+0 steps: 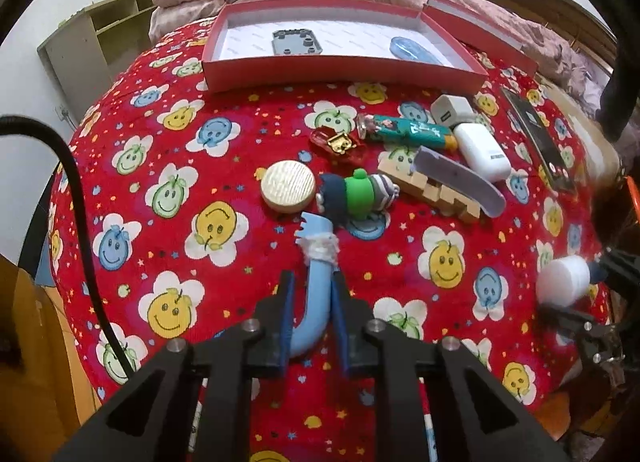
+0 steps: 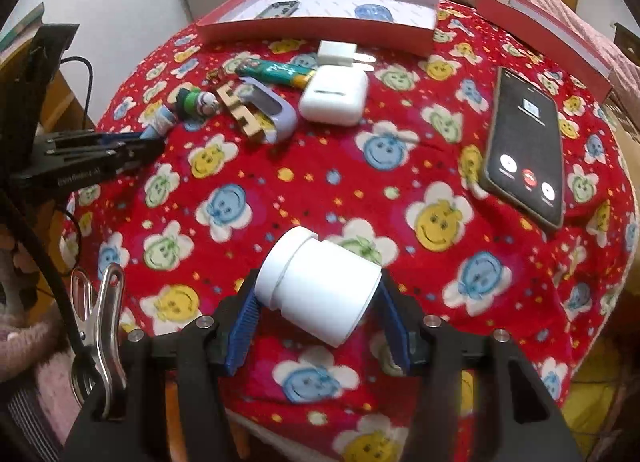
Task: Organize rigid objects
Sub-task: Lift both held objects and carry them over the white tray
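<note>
Two things lie in the red box point(image 1: 340, 70) at twelve o'clock; roughly nine wait below it. Left claw point(image 1: 312, 298) pinches the blue hook point(image 1: 316, 302); right claw point(image 2: 316, 302) clamps the white jar point(image 2: 320, 282).

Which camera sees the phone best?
The right wrist view. There the phone lies whole on the red blanket, its lit call screen facing the camera. In the left wrist view the phone is only a thin, slanted dark strip near the right edge, too squashed to read.
</note>
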`<state>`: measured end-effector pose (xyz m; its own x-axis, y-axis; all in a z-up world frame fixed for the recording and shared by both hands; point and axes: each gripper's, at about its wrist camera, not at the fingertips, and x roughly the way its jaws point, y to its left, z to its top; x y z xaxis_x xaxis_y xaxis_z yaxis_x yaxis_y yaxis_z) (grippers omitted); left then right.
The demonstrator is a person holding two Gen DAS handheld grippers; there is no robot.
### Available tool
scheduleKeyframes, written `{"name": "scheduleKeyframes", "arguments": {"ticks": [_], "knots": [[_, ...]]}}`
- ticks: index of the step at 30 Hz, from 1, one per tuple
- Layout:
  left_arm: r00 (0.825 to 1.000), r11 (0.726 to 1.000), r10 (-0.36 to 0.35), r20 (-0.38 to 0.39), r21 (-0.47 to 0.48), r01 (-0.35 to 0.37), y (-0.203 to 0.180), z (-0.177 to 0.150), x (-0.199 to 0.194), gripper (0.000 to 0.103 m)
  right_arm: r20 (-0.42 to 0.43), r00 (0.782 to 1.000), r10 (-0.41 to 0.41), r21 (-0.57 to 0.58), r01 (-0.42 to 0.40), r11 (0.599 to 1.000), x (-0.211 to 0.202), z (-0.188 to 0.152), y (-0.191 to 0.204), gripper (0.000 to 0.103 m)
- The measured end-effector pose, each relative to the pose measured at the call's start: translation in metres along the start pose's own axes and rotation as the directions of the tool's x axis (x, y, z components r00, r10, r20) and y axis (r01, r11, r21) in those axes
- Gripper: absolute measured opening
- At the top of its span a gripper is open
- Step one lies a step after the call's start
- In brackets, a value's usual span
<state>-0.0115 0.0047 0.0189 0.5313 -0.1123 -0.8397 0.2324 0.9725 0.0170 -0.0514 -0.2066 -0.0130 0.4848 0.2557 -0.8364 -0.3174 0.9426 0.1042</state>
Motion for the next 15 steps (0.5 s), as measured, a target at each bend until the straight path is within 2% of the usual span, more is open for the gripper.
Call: {"name": "scheduleKeyframes", "arguments": {"ticks": [3,9,15], "knots": [[1.0,1.0,-0.002,0.003,0.014,0.002,-0.002,0.0,-0.002,0.012,0.005,1.0,0.007,-0.007,-0.007,1.0,0.002,0.005,0.005,0.056],[0.998,0.999,-0.038,0.047,0.01,0.037,-0.002,0.006,-0.02,0.012,0.018,1.0,0.024,-0.005,-0.024,1.0,0.003,0.012,0.009,0.056],[0.993,0.997,-0.07,0.098,-0.032,0.074,0.007,0.025,-0.038,0.012,0.049,0.997,0.065,0.013,-0.066,0.998,-0.003,0.028,0.007,0.056]]}}
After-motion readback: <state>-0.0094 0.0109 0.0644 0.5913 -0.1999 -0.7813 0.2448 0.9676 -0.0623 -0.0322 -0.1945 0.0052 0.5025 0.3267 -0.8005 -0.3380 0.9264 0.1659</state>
